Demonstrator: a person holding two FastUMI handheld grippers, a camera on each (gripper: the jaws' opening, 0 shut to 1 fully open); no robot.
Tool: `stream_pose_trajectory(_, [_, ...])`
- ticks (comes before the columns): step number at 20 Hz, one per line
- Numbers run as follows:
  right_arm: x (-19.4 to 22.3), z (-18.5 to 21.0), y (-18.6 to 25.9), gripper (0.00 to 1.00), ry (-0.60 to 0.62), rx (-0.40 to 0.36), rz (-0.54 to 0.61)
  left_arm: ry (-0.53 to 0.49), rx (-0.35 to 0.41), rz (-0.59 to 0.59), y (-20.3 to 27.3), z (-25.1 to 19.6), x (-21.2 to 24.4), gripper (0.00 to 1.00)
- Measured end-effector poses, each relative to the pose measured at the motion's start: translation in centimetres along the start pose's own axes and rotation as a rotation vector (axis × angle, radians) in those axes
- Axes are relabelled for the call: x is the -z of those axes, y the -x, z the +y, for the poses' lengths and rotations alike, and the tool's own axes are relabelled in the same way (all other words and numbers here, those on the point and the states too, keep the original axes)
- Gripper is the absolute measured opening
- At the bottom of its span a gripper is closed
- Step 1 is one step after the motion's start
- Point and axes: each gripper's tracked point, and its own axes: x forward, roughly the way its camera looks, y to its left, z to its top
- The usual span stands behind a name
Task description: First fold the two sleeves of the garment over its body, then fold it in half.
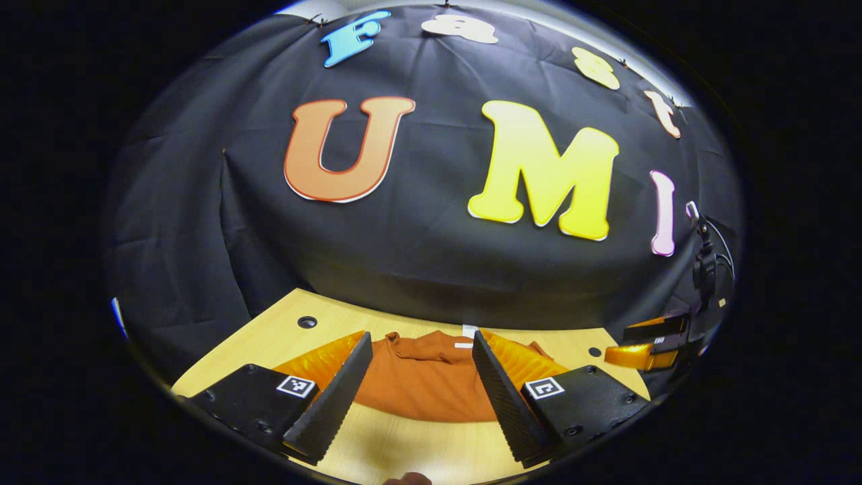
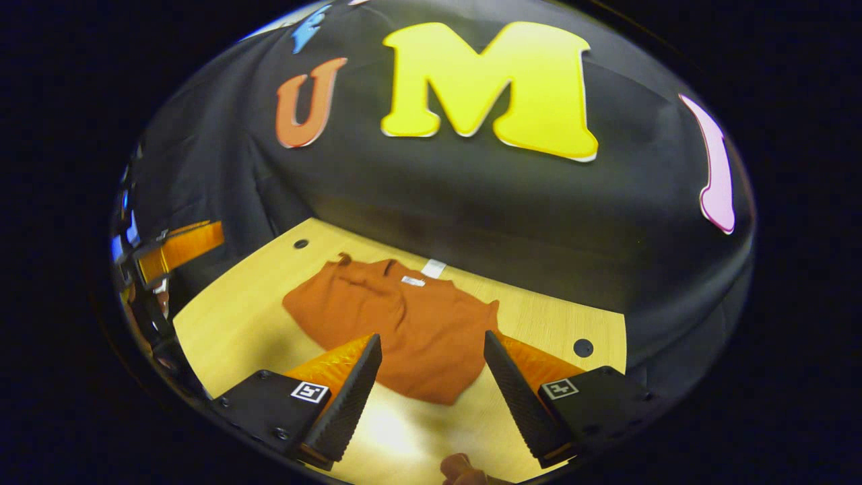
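A rust-orange garment (image 2: pixel 404 323) lies flat on the wooden table (image 2: pixel 229 323), gathered into a compact shape with its white neck label (image 2: pixel 412 280) toward the wall. My right gripper (image 2: pixel 432 340) hovers over its near edge, open, with nothing between the fingers. In the left gripper view the garment (image 1: pixel 424 380) lies just beyond my left gripper (image 1: pixel 422 343), which is open and empty too. The left gripper (image 2: pixel 178 249) also appears at the far left of the right gripper view, and the right gripper (image 1: pixel 646 350) at the far right of the left gripper view.
The booth's black cloth wall stands right behind the table (image 1: pixel 404 444). Round cable holes (image 2: pixel 301 244) (image 2: pixel 583 347) sit near the back corners. A small white tag (image 2: pixel 434 268) lies behind the collar. A black clamp with cables (image 1: pixel 704 263) hangs at the right. A hand (image 2: pixel 458 468) shows at the bottom edge.
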Motion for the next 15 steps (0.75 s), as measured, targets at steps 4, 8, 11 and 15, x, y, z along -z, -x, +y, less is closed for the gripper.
stream_pose_trajectory(4, [0.8,3.4,8.4,0.96,0.058,0.159,-0.172,-0.028,-0.043,-0.031,7.5,1.8,0.6,0.96])
stream_pose_trajectory(8, [1.5,8.1,16.2,0.96,0.005,0.288,-0.31,-0.077,-0.04,-0.055,13.3,3.3,2.1,0.97])
stream_pose_trajectory(11, [1.1,10.2,21.1,0.96,-0.029,0.379,-0.396,-0.041,0.041,0.0,17.5,1.8,4.3,0.97])
stream_pose_trajectory(15, [1.3,12.6,25.8,0.95,-0.144,0.42,-0.471,-0.112,0.125,-0.046,20.5,0.2,2.9,0.97])
